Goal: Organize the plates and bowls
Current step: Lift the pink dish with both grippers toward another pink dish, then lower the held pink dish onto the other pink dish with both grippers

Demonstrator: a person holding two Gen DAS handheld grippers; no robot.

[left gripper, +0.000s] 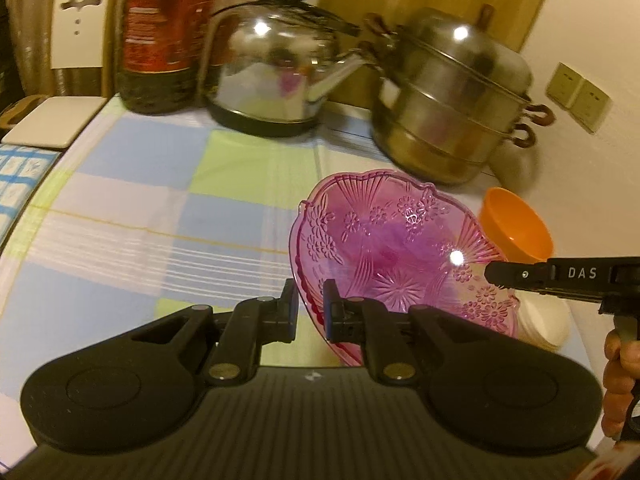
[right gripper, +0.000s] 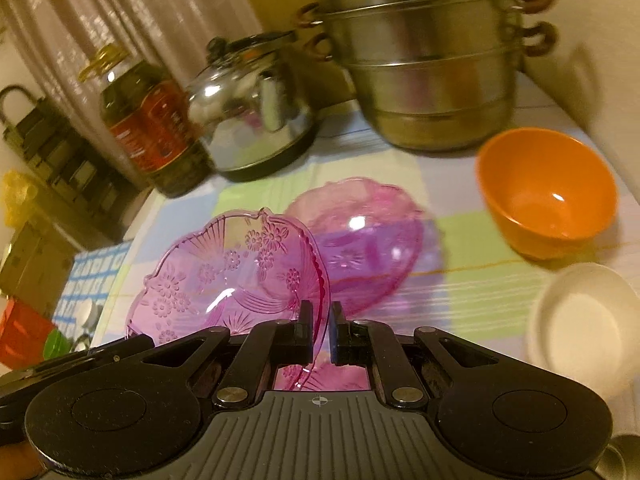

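Note:
A clear pink flower-patterned plate (left gripper: 400, 248) (right gripper: 224, 276) hangs tilted above the checked tablecloth (left gripper: 140, 220). My left gripper (left gripper: 310, 296) is shut on its left rim. My right gripper (right gripper: 322, 316) is shut on the opposite rim, and its black tip (left gripper: 494, 274) shows in the left wrist view. The left gripper (right gripper: 136, 342) also shows at the plate's far edge in the right wrist view. A second pink bowl (right gripper: 372, 240) sits on the cloth beyond the plate. An orange bowl (right gripper: 548, 192) (left gripper: 516, 228) and a white bowl (right gripper: 580, 328) (left gripper: 548, 320) stand to the right.
Along the back of the table stand a steel kettle (left gripper: 276, 72), a stacked steel steamer pot (left gripper: 452, 100) and a large dark oil bottle (left gripper: 160, 36). A white chair (left gripper: 80, 24) is behind the table's left corner. A person's hand (left gripper: 616, 384) grips the right tool.

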